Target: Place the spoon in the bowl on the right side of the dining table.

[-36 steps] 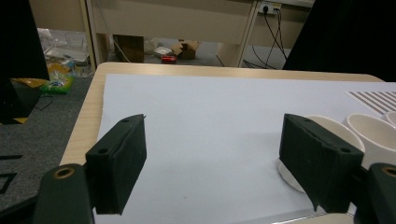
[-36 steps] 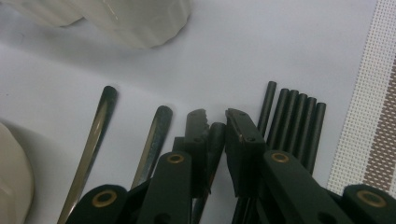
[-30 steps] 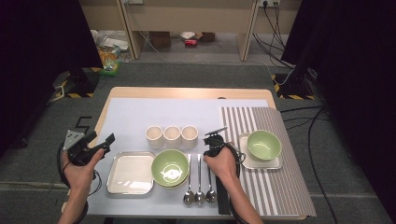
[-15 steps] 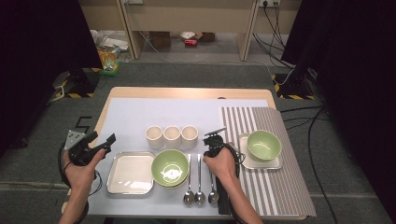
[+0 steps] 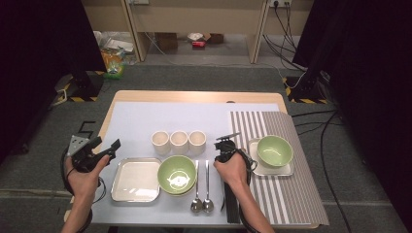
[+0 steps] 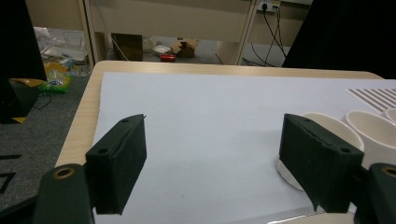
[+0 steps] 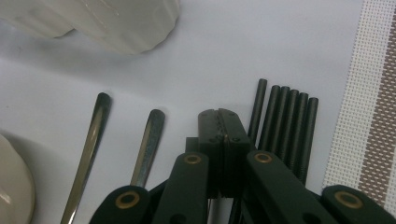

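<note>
My right gripper [image 5: 227, 141] points down at the far tips of a bundle of black chopsticks [image 5: 232, 206] lying at the left edge of the striped mat [image 5: 291, 194]. In the right gripper view its jaws [image 7: 224, 119] have just closed and stand pressed together over the chopsticks [image 7: 285, 121]. I see nothing between the pads, and what lies under them is hidden. Two spoons [image 7: 93, 135] lie just to the left. My left gripper [image 5: 108, 143] hovers open at the table's left side, with bare sheet between its jaws [image 6: 212, 126].
Three white cups [image 5: 179, 141] stand in a row mid-table. A green bowl [image 5: 177, 174] sits beside a silver tray [image 5: 136, 180]. A second green bowl [image 5: 275, 150] rests on a small tray [image 5: 274, 171] on the mat. The two spoons [image 5: 202, 194] lie between bowl and chopsticks.
</note>
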